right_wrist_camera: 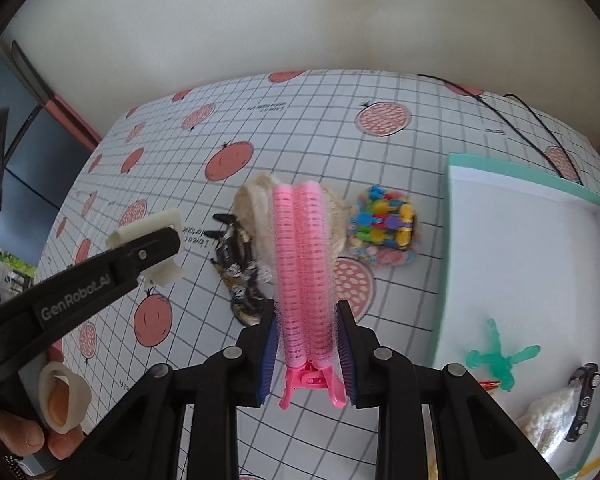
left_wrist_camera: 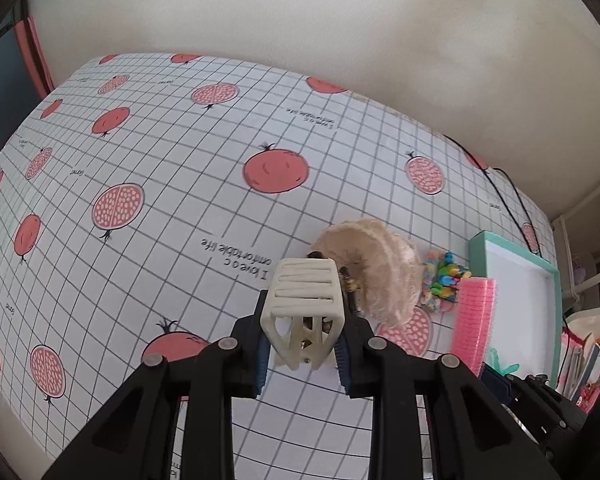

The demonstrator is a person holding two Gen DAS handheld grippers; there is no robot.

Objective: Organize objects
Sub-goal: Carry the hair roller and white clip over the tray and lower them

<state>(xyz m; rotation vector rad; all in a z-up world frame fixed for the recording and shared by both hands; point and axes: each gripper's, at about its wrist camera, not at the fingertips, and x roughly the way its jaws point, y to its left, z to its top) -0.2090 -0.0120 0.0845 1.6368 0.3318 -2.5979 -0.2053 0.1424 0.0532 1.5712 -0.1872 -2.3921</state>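
Right gripper [right_wrist_camera: 306, 360] clamps pink roller clip [right_wrist_camera: 303, 268] — long axis forward; left gripper [left_wrist_camera: 304, 354] pinches cream clip [left_wrist_camera: 305, 304], seemingly lengthwise.

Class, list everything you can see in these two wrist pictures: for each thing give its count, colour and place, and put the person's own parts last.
Cream hair claw: one, cream, held in the left gripper.
Pink roller clip: one, pink, held in the right gripper.
Fluffy scrunchie: one, beige, on the tablecloth.
Dark claw clip: one, black and gold, beside the scrunchie.
Bead cluster: one, multicoloured, near the tray.
Tray: one, teal rim and white floor, at the right.
Green figure: one, green, in the tray.
Toy car: one, dark, in the tray.
Tablecloth: one, white grid with pink fruit.
Left gripper: black, closed.
Right gripper: black, closed.
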